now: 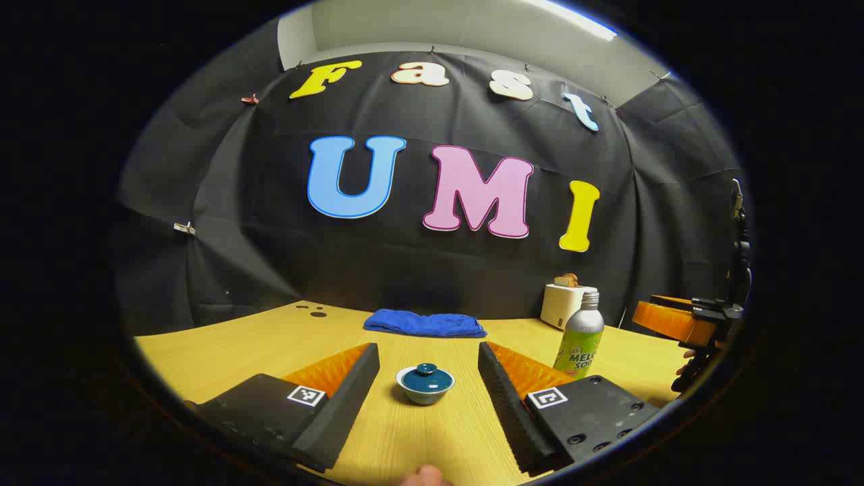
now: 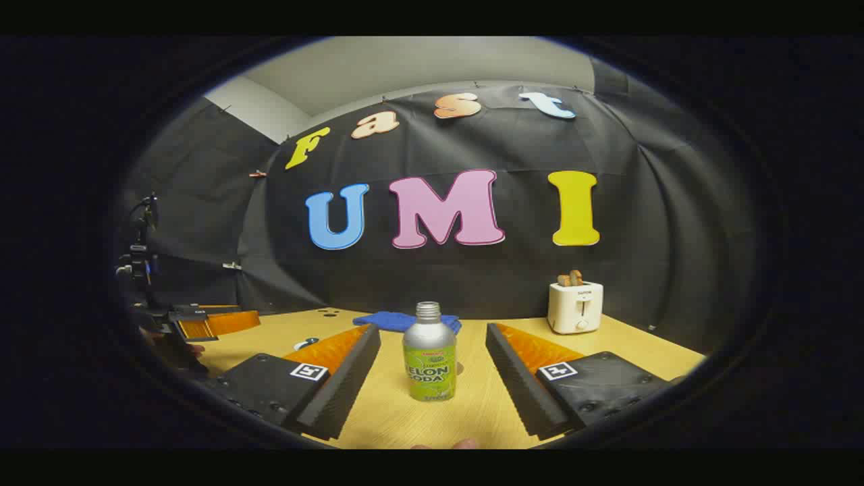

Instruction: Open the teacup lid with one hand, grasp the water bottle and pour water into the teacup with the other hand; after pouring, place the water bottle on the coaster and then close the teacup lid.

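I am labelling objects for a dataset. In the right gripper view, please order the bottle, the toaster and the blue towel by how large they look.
1. bottle, tallest, but nearest the camera
2. toaster, farther back
3. towel, partly behind the bottle, so its rank is unsure

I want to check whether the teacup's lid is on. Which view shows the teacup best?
The left gripper view: the teacup sits centred between that gripper's open fingers, its dark blue lid on. In the right gripper view, a small sliver at the far left of the table may be the cup; I cannot tell.
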Demonstrator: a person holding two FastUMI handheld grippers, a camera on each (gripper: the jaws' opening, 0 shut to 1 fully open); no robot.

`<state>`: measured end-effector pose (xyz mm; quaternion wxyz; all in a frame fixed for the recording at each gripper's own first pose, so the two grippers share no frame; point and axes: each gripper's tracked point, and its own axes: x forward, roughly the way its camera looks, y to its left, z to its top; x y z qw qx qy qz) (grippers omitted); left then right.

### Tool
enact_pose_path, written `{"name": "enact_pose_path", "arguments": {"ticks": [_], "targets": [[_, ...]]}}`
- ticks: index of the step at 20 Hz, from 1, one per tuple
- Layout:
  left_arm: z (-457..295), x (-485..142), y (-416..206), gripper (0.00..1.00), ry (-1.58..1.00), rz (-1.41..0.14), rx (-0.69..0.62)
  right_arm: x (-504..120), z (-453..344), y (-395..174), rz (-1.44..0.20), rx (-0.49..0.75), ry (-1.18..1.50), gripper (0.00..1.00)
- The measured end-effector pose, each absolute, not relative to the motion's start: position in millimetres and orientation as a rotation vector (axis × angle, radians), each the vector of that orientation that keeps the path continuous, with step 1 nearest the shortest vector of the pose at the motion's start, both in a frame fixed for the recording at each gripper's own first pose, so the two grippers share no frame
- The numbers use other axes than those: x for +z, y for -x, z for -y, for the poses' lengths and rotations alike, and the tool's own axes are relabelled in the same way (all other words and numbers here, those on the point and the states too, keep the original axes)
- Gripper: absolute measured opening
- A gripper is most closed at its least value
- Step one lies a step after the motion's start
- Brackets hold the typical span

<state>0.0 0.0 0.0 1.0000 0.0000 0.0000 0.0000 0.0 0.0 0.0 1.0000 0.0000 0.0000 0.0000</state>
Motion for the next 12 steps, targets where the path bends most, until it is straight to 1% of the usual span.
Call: {"name": "enact_pose_path", "arguments": {"ticks": [12], "targets": [[4.3,-7.5,-3.4,0.93,0.000,-0.017,-0.014,-1.5,-2.0,-0.4,-0.004,0.002,0.003,0.97]]}}
